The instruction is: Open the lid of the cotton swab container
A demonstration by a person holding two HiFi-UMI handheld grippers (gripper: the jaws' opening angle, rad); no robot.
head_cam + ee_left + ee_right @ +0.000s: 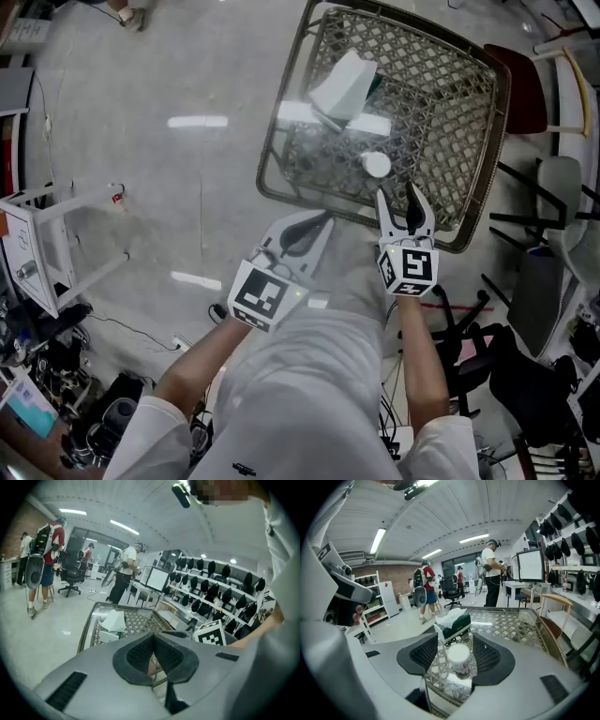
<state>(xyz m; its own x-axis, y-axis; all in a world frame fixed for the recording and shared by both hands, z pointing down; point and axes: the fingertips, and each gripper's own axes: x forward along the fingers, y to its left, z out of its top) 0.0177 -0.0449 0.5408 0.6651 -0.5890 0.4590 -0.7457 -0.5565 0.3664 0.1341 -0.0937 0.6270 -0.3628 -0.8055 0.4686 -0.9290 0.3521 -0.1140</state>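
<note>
Glass-topped table ahead. Right gripper tilted down, jaws apart, facing cotton swab container; left gripper closed. Container's detail indistinct.

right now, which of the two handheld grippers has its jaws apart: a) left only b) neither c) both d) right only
d: in the right gripper view the right gripper has its dark ribbed pads apart, with the small round white-lidded container on the glass-topped wicker table showing untouched in the gap; the left gripper has its pads together in its own view.
</note>
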